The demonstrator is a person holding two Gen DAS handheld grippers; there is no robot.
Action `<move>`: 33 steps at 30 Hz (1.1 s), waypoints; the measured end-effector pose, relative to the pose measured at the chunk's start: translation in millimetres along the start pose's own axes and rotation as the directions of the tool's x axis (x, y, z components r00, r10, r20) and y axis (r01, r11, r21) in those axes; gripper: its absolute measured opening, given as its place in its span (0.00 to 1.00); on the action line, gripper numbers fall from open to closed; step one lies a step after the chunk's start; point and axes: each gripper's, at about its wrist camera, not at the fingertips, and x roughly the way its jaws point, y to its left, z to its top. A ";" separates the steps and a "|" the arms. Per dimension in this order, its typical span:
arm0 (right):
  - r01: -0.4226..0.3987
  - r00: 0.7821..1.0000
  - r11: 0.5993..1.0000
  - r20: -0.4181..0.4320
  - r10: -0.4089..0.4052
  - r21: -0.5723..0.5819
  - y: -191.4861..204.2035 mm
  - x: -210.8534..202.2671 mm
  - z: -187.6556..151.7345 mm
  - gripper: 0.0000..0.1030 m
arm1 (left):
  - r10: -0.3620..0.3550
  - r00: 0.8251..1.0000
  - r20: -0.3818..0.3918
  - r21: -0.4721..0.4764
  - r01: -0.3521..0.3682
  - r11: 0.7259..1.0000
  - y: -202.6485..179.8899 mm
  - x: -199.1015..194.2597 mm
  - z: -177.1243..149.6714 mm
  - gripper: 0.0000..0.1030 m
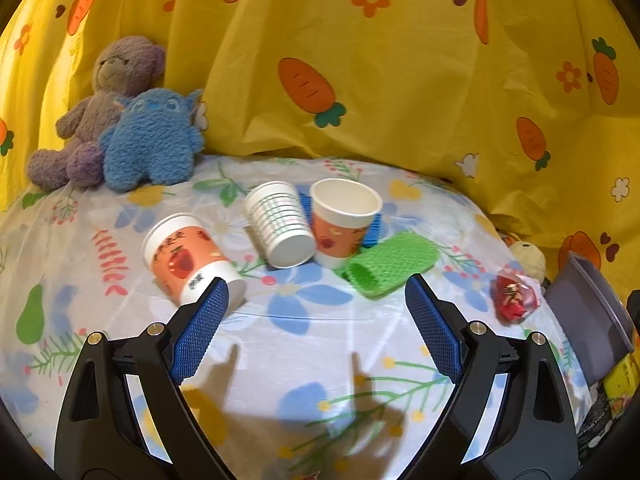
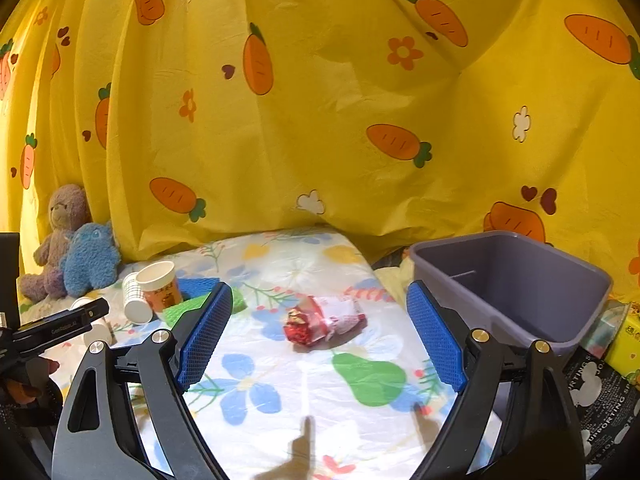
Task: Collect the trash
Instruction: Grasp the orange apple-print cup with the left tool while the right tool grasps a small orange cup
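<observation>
trash spread on the flowered sheet, both grippers wide and empty

while both grippers hang over the bed with nothing between their blue pads, we count the litter. in the left wrist view the left gripper [image 1: 316, 300] has its fingers spread wide. we see three paper cups: a tipped apple-print cup [image 1: 188, 260] at 10 o'clock, its base hidden behind the left pad; a striped white cup [image 1: 280, 224] lying on its side at 12 o'clock; and an upright orange cup [image 1: 344, 220] touching it just to the right. a green mesh sleeve [image 1: 388, 270] lies at 1 o'clock against the orange cup, and a blue mesh piece [image 1: 374, 232] is mostly hidden behind the cups. a red wrapper [image 1: 516, 296] sits at 3 o'clock, well apart from the cups.

in the right wrist view the right gripper [image 2: 320, 316] is also wide apart, and the same wrapper lies at 12 o'clock between and beyond its pads, untouched. the grey bin [image 2: 568, 300] stands at 2 o'clock off the sheet's edge, its near corner cut by the right finger.

two plush toys, a purple bear [image 1: 100, 108] and a blue one [image 1: 156, 140], sit at 10 o'clock against the yellow carrot-print curtain [image 1: 400, 60]. small things beside the bin are too cramped to make out.
</observation>
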 end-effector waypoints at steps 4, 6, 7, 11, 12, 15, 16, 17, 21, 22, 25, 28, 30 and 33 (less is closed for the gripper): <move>-0.064 0.998 0.998 -0.020 0.064 -0.019 29.8 9.1 -4.0 0.83 | 0.059 0.998 -0.022 -0.085 -0.061 0.995 38.1 8.2 3.8 0.86; -0.094 0.995 0.995 -0.030 0.093 -0.029 44.2 13.7 -5.5 0.83 | 0.075 0.996 -0.047 -0.126 -0.080 0.989 49.9 15.0 5.6 0.86; -0.109 0.994 0.993 -0.036 0.107 -0.035 51.0 16.2 -6.4 0.83 | 0.074 0.995 -0.060 -0.147 -0.082 0.986 55.9 20.0 7.2 0.86; -0.149 0.987 0.986 -0.062 0.145 -0.067 74.1 27.0 -8.1 0.83 | 0.066 0.991 -0.120 -0.212 -0.090 0.973 72.3 43.3 10.9 0.86; -0.157 0.986 0.985 -0.067 0.152 -0.075 78.6 29.7 -8.0 0.83 | 0.060 0.989 -0.133 -0.228 -0.090 0.970 76.7 48.9 11.5 0.86; -0.174 0.983 0.981 -0.083 0.167 -0.089 89.8 39.0 -7.5 0.83 | 0.046 0.985 -0.165 -0.272 -0.090 0.958 88.0 63.1 13.2 0.86; -0.180 0.981 0.980 -0.089 0.172 -0.090 92.8 42.7 -7.0 0.83 | 0.047 0.984 -0.170 -0.277 -0.094 0.956 89.8 66.9 13.6 0.86; -0.186 0.980 0.978 -0.095 0.177 -0.091 95.1 45.5 -6.7 0.83 | 0.046 0.983 -0.176 -0.280 -0.094 0.955 90.2 69.6 13.9 0.86; -0.200 0.976 0.975 -0.112 0.189 -0.099 104.4 56.9 -5.4 0.83 | -0.013 0.978 -0.207 -0.321 -0.055 0.946 97.2 84.0 12.5 0.81; -0.198 0.976 0.975 -0.117 0.186 -0.102 106.3 59.7 -5.4 0.83 | -0.024 0.976 -0.214 -0.331 -0.049 0.942 99.1 87.4 11.2 0.77; -0.201 0.973 0.974 -0.133 0.186 -0.105 109.9 67.5 -5.4 0.83 | -0.058 0.974 -0.218 -0.352 -0.023 0.936 102.1 94.7 6.9 0.69; -0.200 0.973 0.973 -0.141 0.184 -0.115 113.6 72.4 -5.5 0.83 | -0.069 0.977 -0.201 -0.362 -0.008 0.932 104.8 95.9 5.0 0.68; -0.203 0.971 0.972 -0.148 0.185 -0.117 116.0 75.0 -6.2 0.83 | -0.077 0.979 -0.189 -0.362 0.003 0.932 105.2 95.9 3.2 0.67; -0.210 0.969 0.970 -0.161 0.190 -0.120 120.7 79.3 -6.3 0.83 | -0.092 0.980 -0.177 -0.366 0.021 0.930 106.4 95.1 1.1 0.63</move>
